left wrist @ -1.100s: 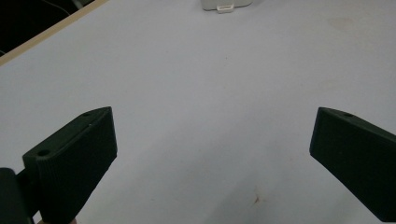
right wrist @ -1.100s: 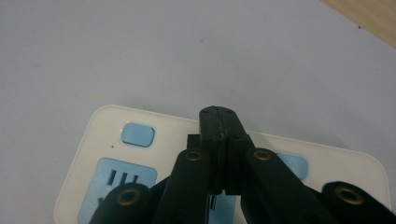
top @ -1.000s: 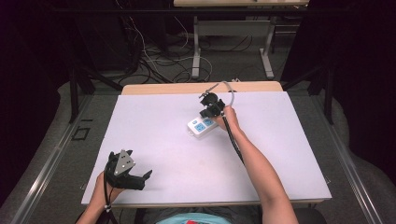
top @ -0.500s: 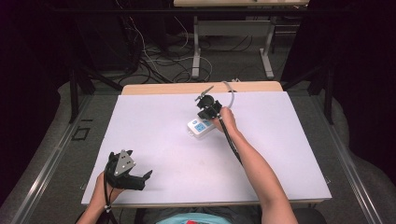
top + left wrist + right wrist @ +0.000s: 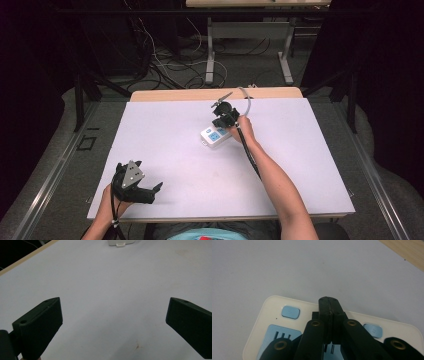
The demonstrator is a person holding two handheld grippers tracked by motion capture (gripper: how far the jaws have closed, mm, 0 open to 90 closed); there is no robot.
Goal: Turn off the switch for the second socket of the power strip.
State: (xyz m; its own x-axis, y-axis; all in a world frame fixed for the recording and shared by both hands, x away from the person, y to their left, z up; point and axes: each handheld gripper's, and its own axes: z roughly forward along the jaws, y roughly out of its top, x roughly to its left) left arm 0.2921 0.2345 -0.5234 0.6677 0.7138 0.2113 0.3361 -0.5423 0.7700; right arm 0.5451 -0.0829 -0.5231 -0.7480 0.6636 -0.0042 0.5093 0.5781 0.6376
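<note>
Right gripper [image 5: 329, 305], jaws clenched empty, hovered over power strip [image 5: 277, 305]; press blue switch [image 5: 290, 312] squarely, left gripper [image 5: 112, 322] released.

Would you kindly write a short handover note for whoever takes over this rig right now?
Right claw: shut, empty, tips poised over the white power strip between its two blue buttons.
Left claw: open, empty, resting near the table's front left corner.
Power strip: lying flat on the far middle of the table.
Done: nothing that shows for certain.
Left: probably pressing a button; contact can't be told.
</note>
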